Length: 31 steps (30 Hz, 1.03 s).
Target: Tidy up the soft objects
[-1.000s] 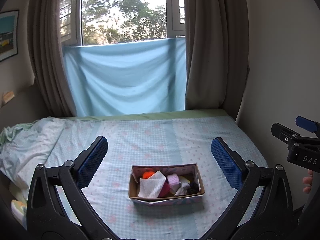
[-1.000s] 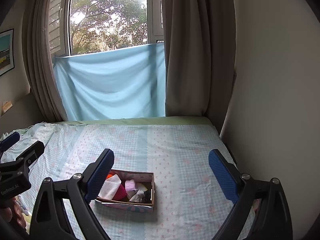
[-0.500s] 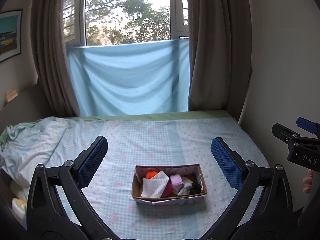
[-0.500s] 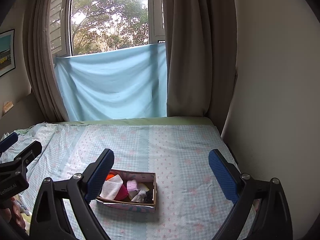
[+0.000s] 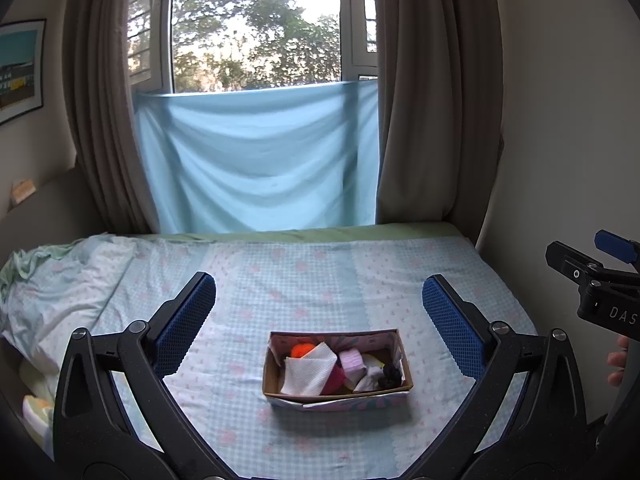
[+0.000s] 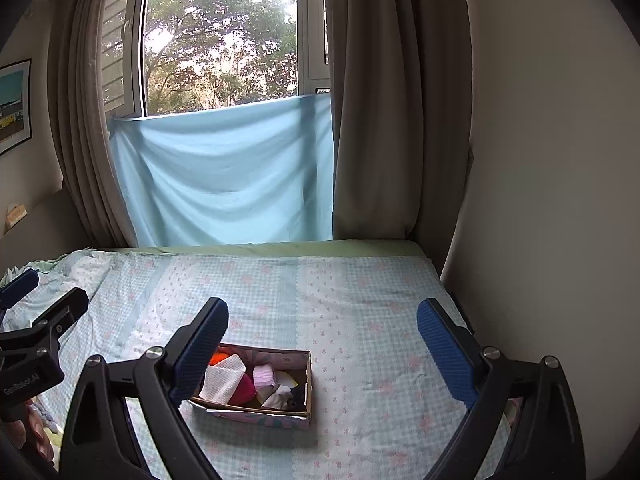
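Both tongs stand wide open and hold nothing. Left tongs (image 5: 319, 312) hover above the bed (image 5: 280, 276), with the cardboard box (image 5: 338, 394) between their blue pads at about 6 o'clock in their view. Inside the box, from left to right, lie an orange piece (image 5: 301, 350), a white cloth (image 5: 310, 374), a dark red piece (image 5: 335, 378), a pink piece (image 5: 351, 360) and a black piece (image 5: 390, 374). Right tongs (image 6: 322, 334) see the box at 7 o'clock, partly behind their left pad.

Pale blue checked bedsheet (image 5: 320, 280) with pink flowers; brown cardboard box (image 5: 338, 394); plain light-blue cloth (image 5: 256, 160)
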{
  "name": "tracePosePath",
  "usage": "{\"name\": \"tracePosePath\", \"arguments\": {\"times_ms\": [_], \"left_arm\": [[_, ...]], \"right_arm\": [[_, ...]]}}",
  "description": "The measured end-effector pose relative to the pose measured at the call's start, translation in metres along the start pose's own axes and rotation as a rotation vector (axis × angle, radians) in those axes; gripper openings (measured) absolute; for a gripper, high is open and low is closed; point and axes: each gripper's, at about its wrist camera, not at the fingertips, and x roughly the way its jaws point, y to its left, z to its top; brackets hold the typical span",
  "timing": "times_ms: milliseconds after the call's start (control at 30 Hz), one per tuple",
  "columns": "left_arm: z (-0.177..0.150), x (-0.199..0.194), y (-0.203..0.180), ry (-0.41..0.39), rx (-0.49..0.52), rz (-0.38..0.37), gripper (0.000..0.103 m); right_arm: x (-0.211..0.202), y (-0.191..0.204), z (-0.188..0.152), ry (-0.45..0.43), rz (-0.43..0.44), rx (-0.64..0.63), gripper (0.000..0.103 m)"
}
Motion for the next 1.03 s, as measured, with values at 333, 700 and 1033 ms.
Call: {"name": "tracePosePath", "arguments": {"times_ms": [333,700,1033], "left_arm": [[-0.002,-0.001,-0.003,-0.001,0.011,-0.017,0.103],[-0.002,-0.002,-0.001,-0.027,-0.023,-0.008,0.103],[-0.005,0.005,-0.011,-0.033,-0.002,-0.018,0.103]], "right_arm": [[0.0,-0.002,0.002,-0.001,-0.002,0.003,0.094],[0.001,-0.002,0.002,-0.003,-0.003,0.002,0.094],[0.01,-0.004,0.002,0.014,-0.003,0.018,0.094]]}}
